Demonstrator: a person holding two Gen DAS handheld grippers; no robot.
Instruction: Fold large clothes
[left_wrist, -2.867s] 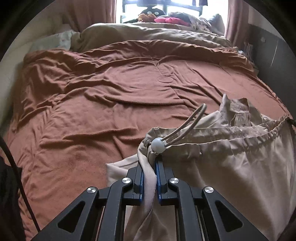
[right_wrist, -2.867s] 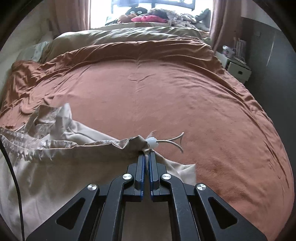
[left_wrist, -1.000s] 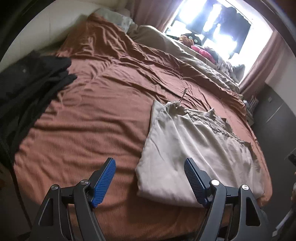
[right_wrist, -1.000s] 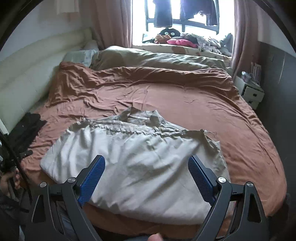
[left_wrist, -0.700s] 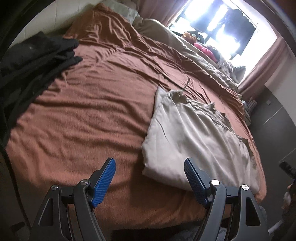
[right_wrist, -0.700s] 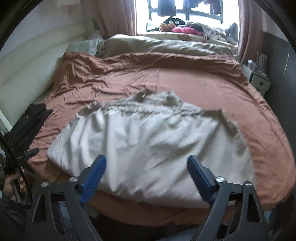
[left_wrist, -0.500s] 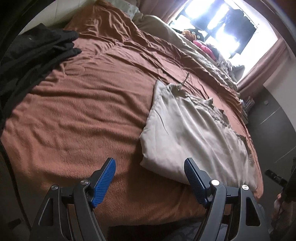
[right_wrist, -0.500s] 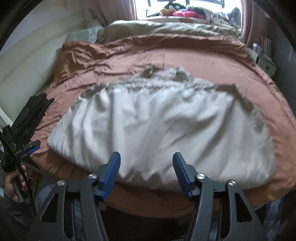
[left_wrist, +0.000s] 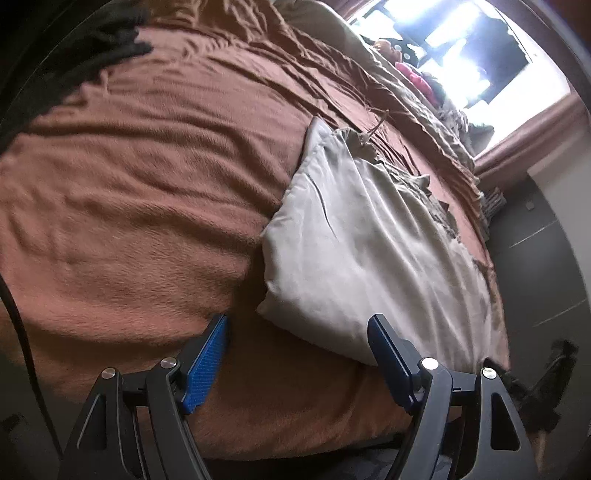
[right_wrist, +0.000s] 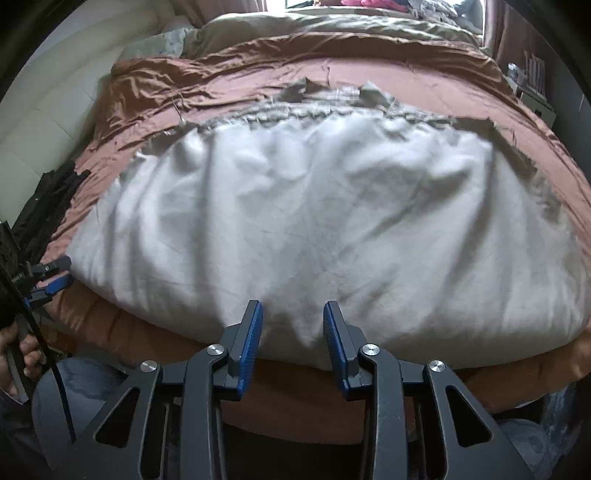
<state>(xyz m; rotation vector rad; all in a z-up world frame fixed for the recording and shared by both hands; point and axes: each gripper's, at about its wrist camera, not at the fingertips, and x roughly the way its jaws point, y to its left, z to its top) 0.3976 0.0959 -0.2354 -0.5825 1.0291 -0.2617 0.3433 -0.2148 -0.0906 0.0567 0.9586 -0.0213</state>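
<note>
Rust-brown bedding (right_wrist: 424, 88) covers a wide bed under a bright window, with an olive duvet (right_wrist: 332, 26) bunched at the far end and a heap of black clothes (left_wrist: 66, 48) at about 10 o'clock in the left wrist view. On the near half of the bed lies the beige garment (right_wrist: 314, 206), doubled over into a broad slab: a smooth folded edge runs along the side nearest the cameras, and its gathered drawstring hem (right_wrist: 295, 110) lies along the far side at 12 o'clock.

As a judgement, one lengthwise fold is done and the piece is laid fairly flat, though soft wrinkles cross its top. It is still wide, so at least one more fold across its length seems to be left, plus some smoothing.

Neither tool holds anything. The left gripper (left_wrist: 297, 354) is spread wide, hovering at the garment's near left corner without touching it. The right gripper (right_wrist: 293, 332) is partly parted, its blue pads on either side of the near folded edge at 6 o'clock, not pinching cloth as far as the view shows.

No brand, label or writing is readable anywhere.
</note>
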